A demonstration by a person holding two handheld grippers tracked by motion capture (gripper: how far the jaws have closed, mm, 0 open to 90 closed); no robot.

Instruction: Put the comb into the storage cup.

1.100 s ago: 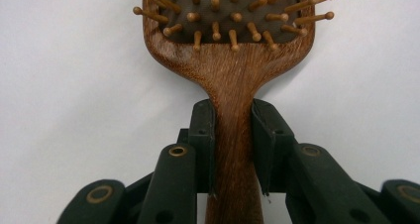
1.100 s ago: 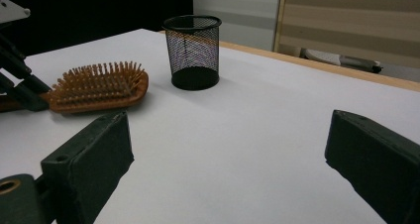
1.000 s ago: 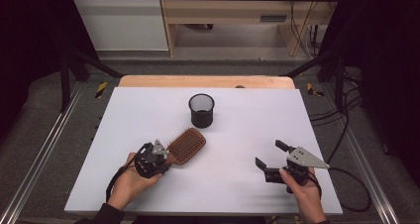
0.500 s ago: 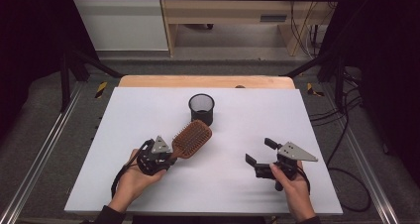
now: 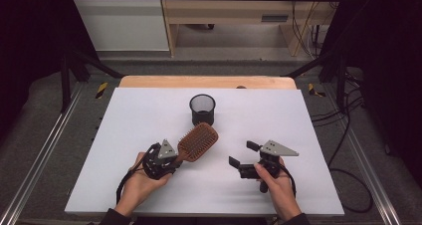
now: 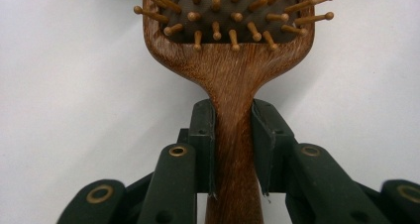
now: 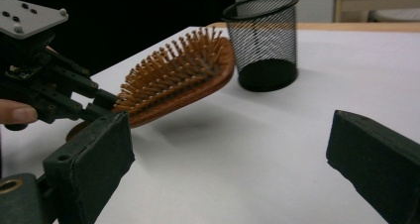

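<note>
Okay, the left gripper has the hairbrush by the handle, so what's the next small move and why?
Probably carry the hairbrush on toward the mesh cup. The left gripper is clamped on the handle, the head is raised off the white table with its shadow beneath, and the cup stands upright just beyond it. The right gripper is open and holds nothing, so it might steady the cup.

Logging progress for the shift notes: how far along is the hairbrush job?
Done: the left gripper has clamped the hairbrush by its handle and lifted it off the table. In hand: the open right gripper faces it. Left, probably: dropping it into the mesh cup.
</note>
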